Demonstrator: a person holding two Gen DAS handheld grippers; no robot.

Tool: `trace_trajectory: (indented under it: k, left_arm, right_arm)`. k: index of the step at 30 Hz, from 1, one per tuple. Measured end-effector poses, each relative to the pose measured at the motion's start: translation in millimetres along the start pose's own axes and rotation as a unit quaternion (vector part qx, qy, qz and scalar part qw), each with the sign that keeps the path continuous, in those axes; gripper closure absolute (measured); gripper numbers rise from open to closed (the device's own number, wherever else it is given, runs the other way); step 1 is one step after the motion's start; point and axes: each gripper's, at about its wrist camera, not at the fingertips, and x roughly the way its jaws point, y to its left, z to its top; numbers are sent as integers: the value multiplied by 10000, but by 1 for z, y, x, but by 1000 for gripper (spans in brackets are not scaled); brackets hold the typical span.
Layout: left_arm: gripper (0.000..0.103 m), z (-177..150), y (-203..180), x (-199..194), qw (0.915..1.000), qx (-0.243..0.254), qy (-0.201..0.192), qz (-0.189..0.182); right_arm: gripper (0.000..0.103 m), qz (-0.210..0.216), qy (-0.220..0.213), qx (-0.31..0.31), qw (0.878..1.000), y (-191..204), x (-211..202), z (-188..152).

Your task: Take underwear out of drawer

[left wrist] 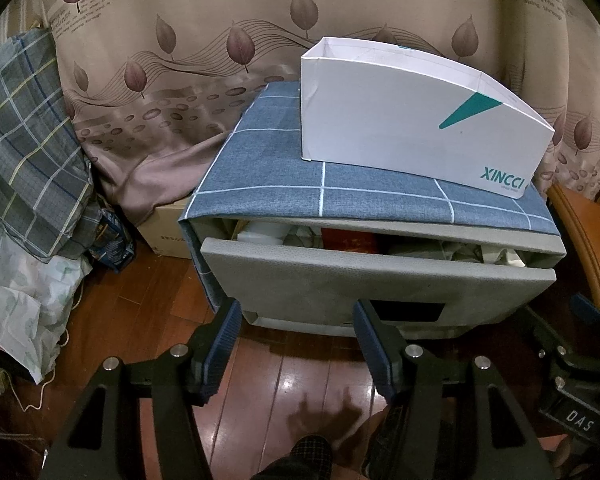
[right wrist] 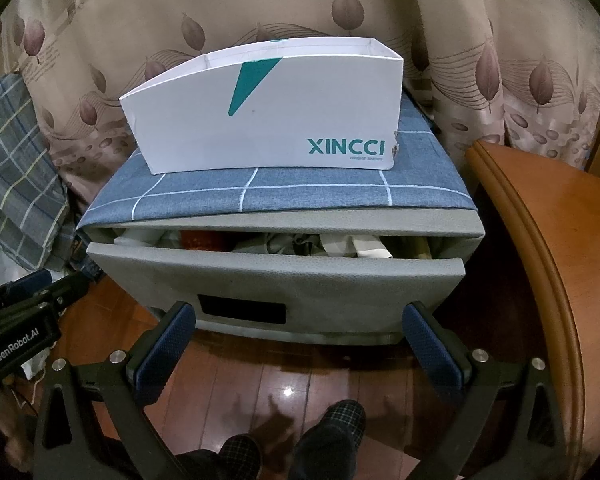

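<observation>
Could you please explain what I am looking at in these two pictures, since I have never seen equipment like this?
A person holds two hand-held grippers, each with a wide-angle camera looking along its fingers. One picture comes from the left gripper, the other from the right gripper. Both stand open and hold nothing. Ahead, on a wooden floor, is a grey drawer unit with a blue checked cloth on top, and a white XINCCI box on that. The drawer is pulled out slightly, with mixed cloth items visible inside; I cannot tell which is underwear.
</observation>
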Motion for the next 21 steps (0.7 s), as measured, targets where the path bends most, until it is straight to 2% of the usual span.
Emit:
trace_trajectory:
  k: [10, 16, 21]
  left_arm:
    - [43, 2, 1, 0, 9999, -68, -50, -69]
    - [43, 11, 9, 1, 9995, -242, -67, -203]
    - [43, 27, 10, 9, 9995, -151, -12, -272]
  right_arm:
    - [0, 34, -8, -187, 9998, 9, -2, 2]
    - [0, 319, 166, -92, 9993, 4, 4, 8]
    - [0, 224, 218, -250, 9992, 1, 15, 22]
